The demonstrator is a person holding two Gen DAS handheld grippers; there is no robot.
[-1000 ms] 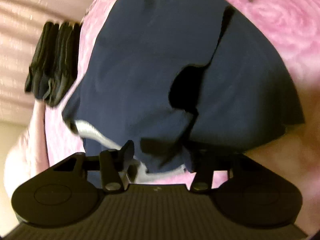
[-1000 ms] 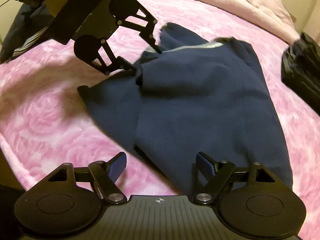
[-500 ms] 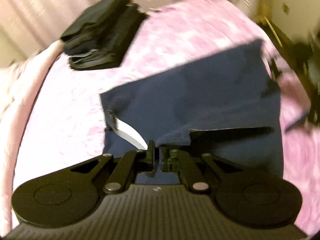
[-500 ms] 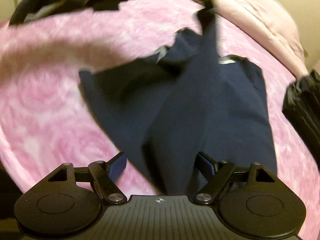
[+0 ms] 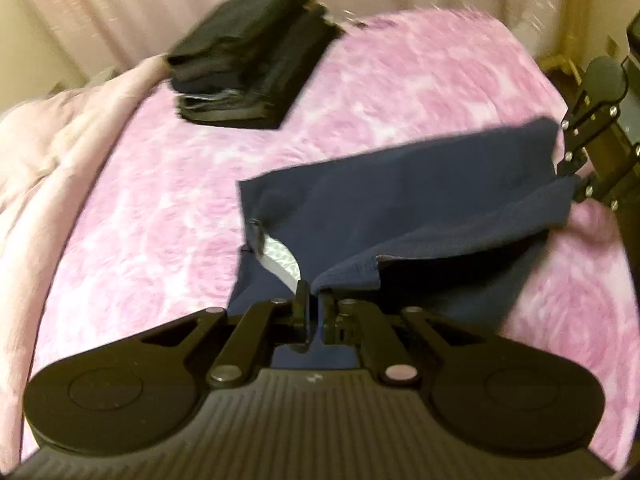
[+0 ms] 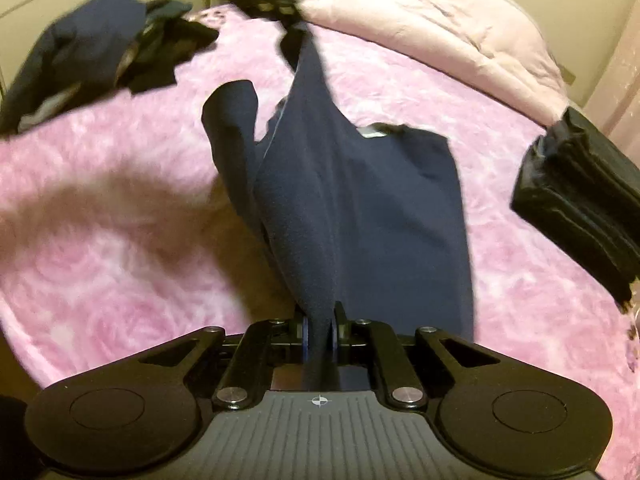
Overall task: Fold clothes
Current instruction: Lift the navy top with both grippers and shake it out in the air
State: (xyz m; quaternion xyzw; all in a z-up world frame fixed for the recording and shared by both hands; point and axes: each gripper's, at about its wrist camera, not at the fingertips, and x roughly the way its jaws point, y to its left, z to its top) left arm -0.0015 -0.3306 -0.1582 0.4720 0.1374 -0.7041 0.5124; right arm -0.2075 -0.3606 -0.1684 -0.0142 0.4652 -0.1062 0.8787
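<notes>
Both tools grip one navy garment (image 6: 360, 200) over the pink bed (image 5: 400, 80): our left tool (image 5: 315, 312) is clamped on an edge beside the pale waistband (image 5: 280, 260), our right tool (image 6: 320, 326) is pinched tight on the opposite end, the cloth stretched and lifted between them, its lower layer resting on the blanket. By our reading, this fold is only beginning. A stack of folded dark clothes (image 5: 248, 64) lies well apart; an unsorted heap (image 6: 92, 52) waits at the far corner. Motion blur hides the garment's exact shape, and a sleeve or leg (image 6: 232, 128) hangs unclear.
</notes>
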